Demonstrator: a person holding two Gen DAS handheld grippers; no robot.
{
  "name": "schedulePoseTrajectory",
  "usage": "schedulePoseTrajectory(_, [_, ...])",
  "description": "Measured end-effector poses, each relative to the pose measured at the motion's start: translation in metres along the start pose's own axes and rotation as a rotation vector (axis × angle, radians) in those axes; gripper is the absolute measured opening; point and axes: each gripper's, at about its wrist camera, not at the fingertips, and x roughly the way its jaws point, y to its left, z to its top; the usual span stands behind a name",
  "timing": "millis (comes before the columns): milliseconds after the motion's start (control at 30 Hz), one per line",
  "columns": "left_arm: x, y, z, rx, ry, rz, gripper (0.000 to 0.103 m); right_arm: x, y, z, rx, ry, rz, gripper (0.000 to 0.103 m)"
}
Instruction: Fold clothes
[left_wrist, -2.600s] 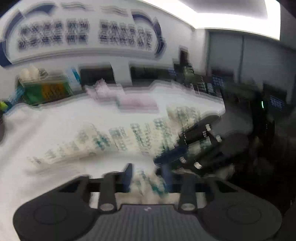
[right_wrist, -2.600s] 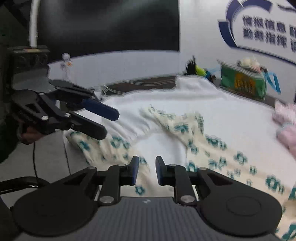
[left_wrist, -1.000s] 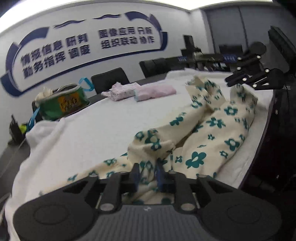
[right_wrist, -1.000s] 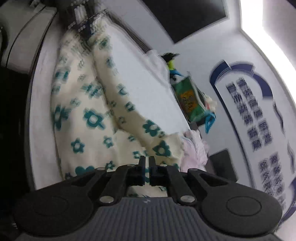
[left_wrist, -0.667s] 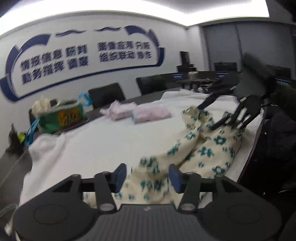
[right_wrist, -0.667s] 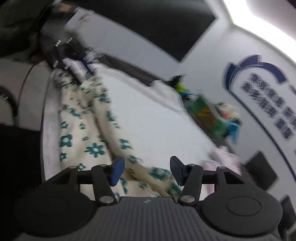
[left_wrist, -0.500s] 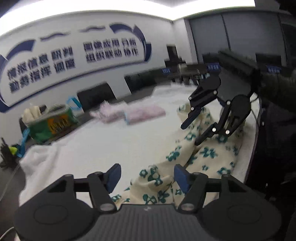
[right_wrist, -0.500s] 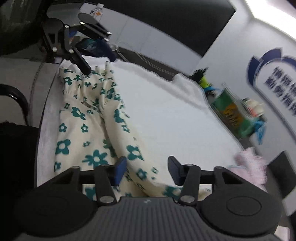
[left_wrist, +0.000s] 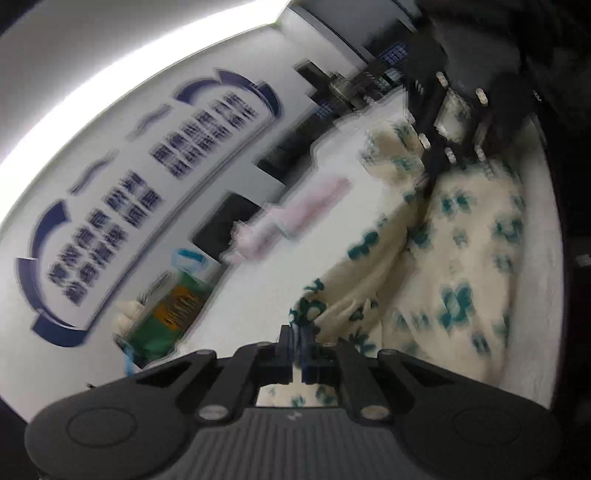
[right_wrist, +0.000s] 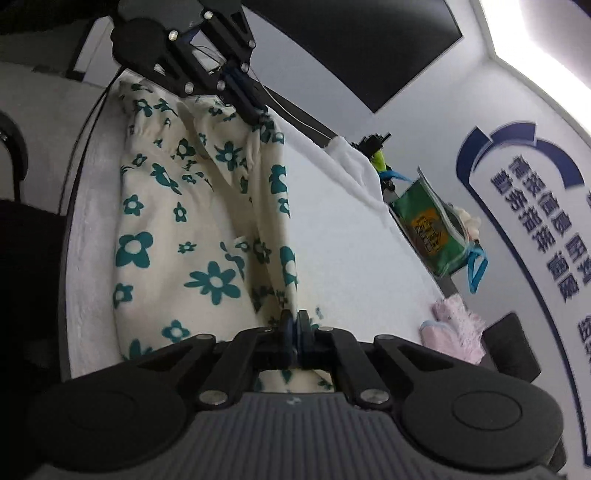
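Both wrist views are tilted, and the left wrist view is motion-blurred throughout, so fine detail there is unreliable.

Left tool (left_wrist: 297, 345): jaws drawn together on a bunched edge of the floral garment (left_wrist: 458, 266); the cloth between the blue pads is only partly visible. In the right wrist view the same tool (right_wrist: 255, 110) appears at 11 o'clock, pinching a gathered corner of the garment (right_wrist: 184, 229); the hand behind it is cut off by the frame.

Right tool (right_wrist: 294, 334): jaws closed on the garment's near end, which passes under the tool body and is hidden there. In the left wrist view this tool (left_wrist: 428, 181) shows at 1 o'clock, dark and smeared; its fingertips cannot be resolved against the cloth.

The garment, cream with teal flowers, lies stretched between the two tools along the tabletop's near edge, on a white towel-like cover (right_wrist: 332, 229). One long folded strip lies over the wider panel; whether it is a sleeve or a leg cannot be told.

Background, right wrist view: a green pouch (right_wrist: 432, 229) with a blue strap at 3 o'clock, partly behind the cover's raised edge; a pink fluffy item (right_wrist: 456, 328) at 4 o'clock, its lower part hidden by the tool body. Blue wall lettering (right_wrist: 535, 206) is cut off at the right frame edge. In the left wrist view the pouch (left_wrist: 166, 314), pink items (left_wrist: 295, 218) and lettering (left_wrist: 147, 192) are blurred beyond reading.
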Motion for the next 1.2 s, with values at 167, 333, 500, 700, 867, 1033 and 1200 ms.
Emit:
schedulePoseTrajectory(167, [0.001,-0.004,-0.019,-0.055,0.035,0.002,0.007,-0.006,0.001,0.002,-0.014,0.017,0.04,0.005])
schedulePoseTrajectory(333, [0.004,0.001,-0.029,-0.11,0.07,0.09,0.007,-0.022,-0.041,0.03,0.139,-0.149,0.118,0.036])
schedulePoseTrajectory(500, [-0.009,0.012,-0.042,-0.17,0.114,0.156,0.007,0.02,-0.036,0.075,0.086,-0.23,0.227,0.051])
schedulePoseTrajectory(700, [-0.047,0.039,-0.066,-0.4,0.154,0.235,0.016,0.081,-0.034,0.104,0.072,-0.174,0.429,0.048])
schedulePoseTrajectory(867, [-0.077,0.054,-0.063,-0.588,0.103,0.245,0.033,0.087,-0.027,0.113,0.067,-0.193,0.301,0.007])
schedulePoseTrajectory(1033, [-0.066,0.073,-0.051,-0.892,0.032,0.119,0.048,0.074,0.02,0.106,-0.132,-0.188,0.151,0.007])
schedulePoseTrajectory(1200, [-0.038,0.091,-0.047,-1.205,-0.027,-0.02,0.048,0.07,0.034,0.104,-0.173,-0.154,0.159,0.012])
